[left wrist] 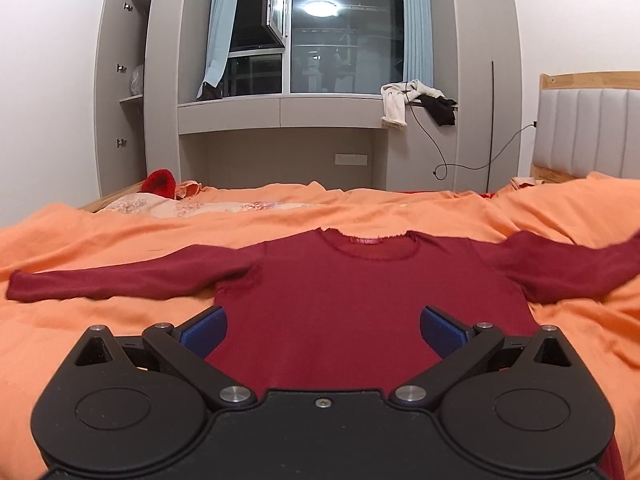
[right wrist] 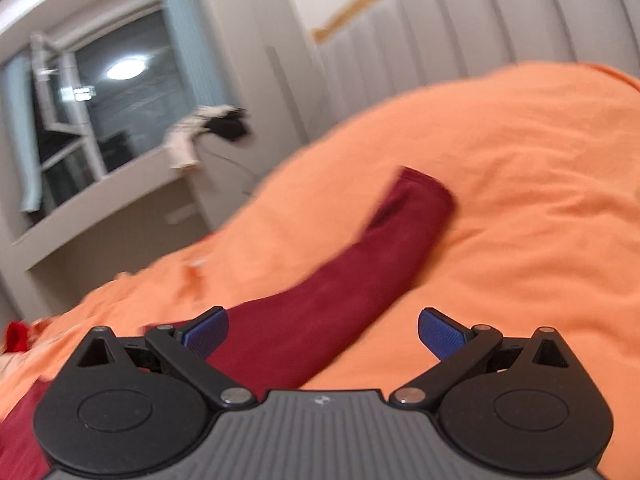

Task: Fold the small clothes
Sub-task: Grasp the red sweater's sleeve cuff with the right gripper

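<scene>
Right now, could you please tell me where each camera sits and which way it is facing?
Left wrist: behind the open left gripper, low over the hem of the dark red sweater, facing the window.
Right wrist: behind the open right gripper, tilted, looking along the sweater's sleeve toward the padded headboard; blurred.
Shared: sweater, orange bedding, window, and clothes on the sill.

Around the red sweater [left wrist: 360,292], bare orange bedsheet [left wrist: 100,320] lies open on both sides and beyond its collar. Farther beyond the sweater, a red hat [left wrist: 159,182] and floral bedding [left wrist: 208,208] occupy the bed's far edge.
</scene>
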`<state>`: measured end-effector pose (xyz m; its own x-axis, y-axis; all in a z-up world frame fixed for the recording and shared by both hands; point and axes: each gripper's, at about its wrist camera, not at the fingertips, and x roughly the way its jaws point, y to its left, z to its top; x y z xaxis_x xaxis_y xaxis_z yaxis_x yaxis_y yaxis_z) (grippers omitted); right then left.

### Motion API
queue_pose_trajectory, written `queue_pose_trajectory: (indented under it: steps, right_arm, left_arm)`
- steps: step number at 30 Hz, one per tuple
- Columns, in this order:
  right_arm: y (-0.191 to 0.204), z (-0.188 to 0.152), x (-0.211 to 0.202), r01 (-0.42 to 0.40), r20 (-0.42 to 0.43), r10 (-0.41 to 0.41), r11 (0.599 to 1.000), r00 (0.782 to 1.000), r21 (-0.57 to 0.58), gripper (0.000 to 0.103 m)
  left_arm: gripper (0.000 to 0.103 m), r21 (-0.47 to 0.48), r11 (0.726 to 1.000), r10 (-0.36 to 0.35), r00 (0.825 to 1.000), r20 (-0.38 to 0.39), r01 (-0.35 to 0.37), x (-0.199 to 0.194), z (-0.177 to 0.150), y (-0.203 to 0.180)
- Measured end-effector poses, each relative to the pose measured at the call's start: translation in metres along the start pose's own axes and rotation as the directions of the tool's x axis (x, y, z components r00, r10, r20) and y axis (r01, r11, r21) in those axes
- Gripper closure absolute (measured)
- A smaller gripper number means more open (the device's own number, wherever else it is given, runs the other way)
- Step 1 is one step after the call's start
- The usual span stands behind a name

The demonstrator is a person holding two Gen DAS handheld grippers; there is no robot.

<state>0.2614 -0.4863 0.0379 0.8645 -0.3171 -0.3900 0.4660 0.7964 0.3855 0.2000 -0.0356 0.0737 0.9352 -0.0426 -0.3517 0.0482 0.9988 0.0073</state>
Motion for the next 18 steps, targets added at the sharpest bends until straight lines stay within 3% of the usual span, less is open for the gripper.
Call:
queue_pose_trajectory:
  steps: [3,6,11,14,17,18]
  right_arm:
    - [-0.018,0.009,0.028,0.066,0.000,-0.066,0.997,0.998,0.032,0.000]
    - [-0.038,0.015,0.047,0.029,0.032,-0.032,0.996,0.999,0.084,0.000]
    - [-0.058,0.017,0.068,0.025,0.105,-0.043,0.986,0.994,0.168,0.002]
    - [-0.061,0.013,0.079,0.058,0.134,-0.080,0.985,0.988,0.160,0.012]
    - [-0.058,0.012,0.088,0.074,0.150,-0.097,0.986,0.984,0.151,0.028]
    - [-0.056,0.011,0.089,0.078,0.158,-0.102,0.985,0.982,0.152,0.043]
  left_arm:
    - [0.001,-0.013,1.000,-0.012,1.000,-0.025,0.012,0.028,0.006,-0.004]
    - [0.001,0.009,1.000,-0.028,0.999,-0.037,0.028,0.051,0.005,-0.006]
    - [0.000,0.051,0.998,-0.030,0.999,-0.023,0.031,0.073,-0.016,0.001]
    - [0.001,0.015,1.000,-0.020,0.997,-0.071,0.021,0.084,-0.024,0.010]
    - [0.001,-0.003,1.000,-0.031,0.995,-0.090,0.031,0.088,-0.024,0.013]
    - [0.000,0.000,1.000,-0.029,0.995,-0.094,0.029,0.089,-0.024,0.012]
